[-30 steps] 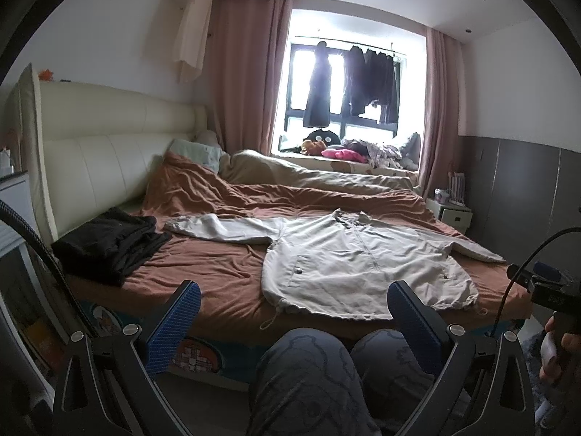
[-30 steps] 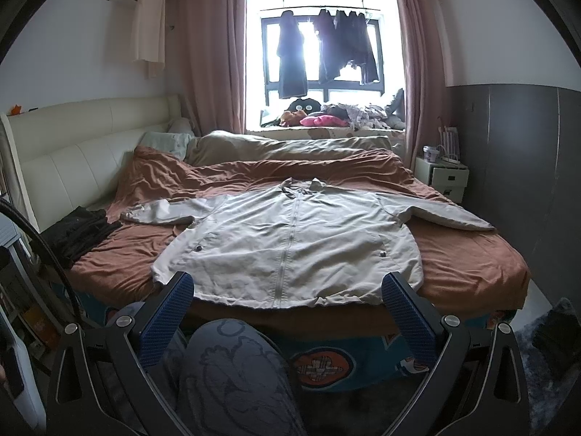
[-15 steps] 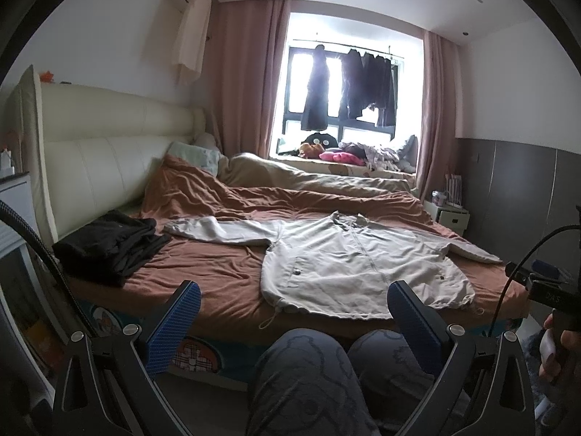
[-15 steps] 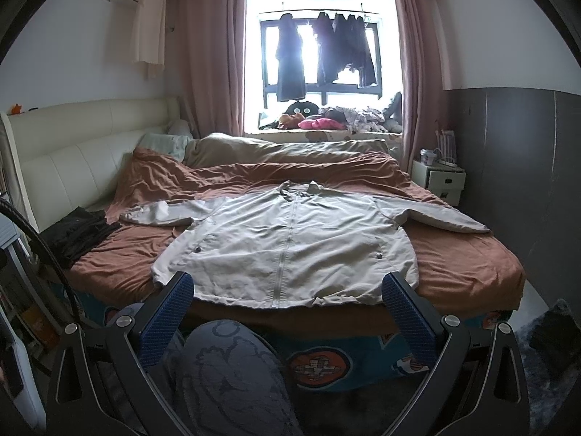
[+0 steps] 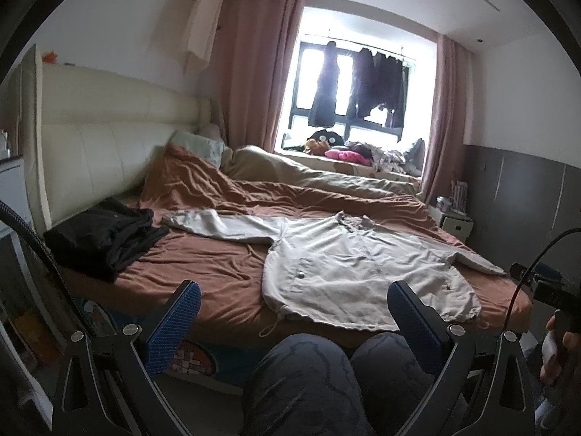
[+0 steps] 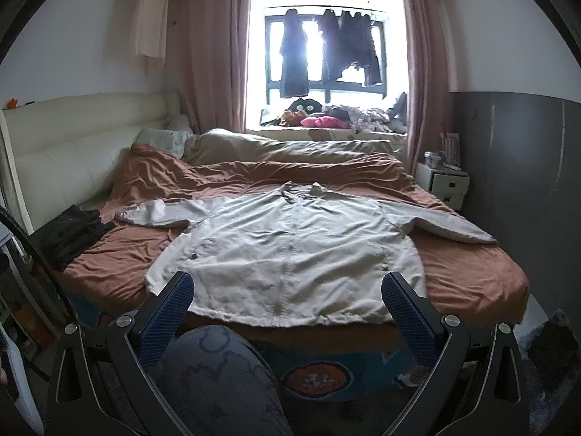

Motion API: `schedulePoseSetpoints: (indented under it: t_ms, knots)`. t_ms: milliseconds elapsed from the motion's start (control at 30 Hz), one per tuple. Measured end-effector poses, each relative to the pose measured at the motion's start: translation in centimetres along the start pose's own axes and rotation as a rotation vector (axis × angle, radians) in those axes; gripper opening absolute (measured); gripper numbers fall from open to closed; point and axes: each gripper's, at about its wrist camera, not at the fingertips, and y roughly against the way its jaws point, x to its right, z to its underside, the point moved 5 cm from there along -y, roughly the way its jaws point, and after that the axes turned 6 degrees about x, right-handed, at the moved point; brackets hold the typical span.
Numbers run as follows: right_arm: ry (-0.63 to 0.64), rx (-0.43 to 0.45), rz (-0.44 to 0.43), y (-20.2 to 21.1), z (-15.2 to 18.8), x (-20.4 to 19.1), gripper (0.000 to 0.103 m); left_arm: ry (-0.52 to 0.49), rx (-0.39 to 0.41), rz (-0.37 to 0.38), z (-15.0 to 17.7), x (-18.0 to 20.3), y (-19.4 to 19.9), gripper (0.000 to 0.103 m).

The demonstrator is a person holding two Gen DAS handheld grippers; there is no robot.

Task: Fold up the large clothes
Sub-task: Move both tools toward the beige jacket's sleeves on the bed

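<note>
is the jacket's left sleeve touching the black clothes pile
Apart. The left wrist view shows bare brown sheet between the sleeve cuff and the black pile.

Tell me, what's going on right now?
Left gripper and right gripper open, empty. Beige jacket flat on bed, sleeves spread, unfolded. Black clothes pile lies clear.

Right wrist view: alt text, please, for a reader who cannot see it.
A pale zip-front jacket lies spread flat, sleeves out, on a bed with a rust-brown cover. The open right tongs frame its hem, holding nothing; a dark clothes pile sits at the left.
</note>
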Motion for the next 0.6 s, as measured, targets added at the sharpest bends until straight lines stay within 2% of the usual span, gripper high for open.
schedulePoseSetpoints:
  t_ms: [300, 600]
  knots:
    - [0.01, -0.033, -0.083, -8.1, -2.8, -1.9, 0.103, 0.021, -0.047, -0.055, -0.7, -3.4, -6.1, 0.103]
    - [-0.002, -0.066, -0.123, -16.7, -5.0, -3.1, 0.103, 0.035, -0.098, -0.113, -1.9, -8.2, -12.6, 0.102]
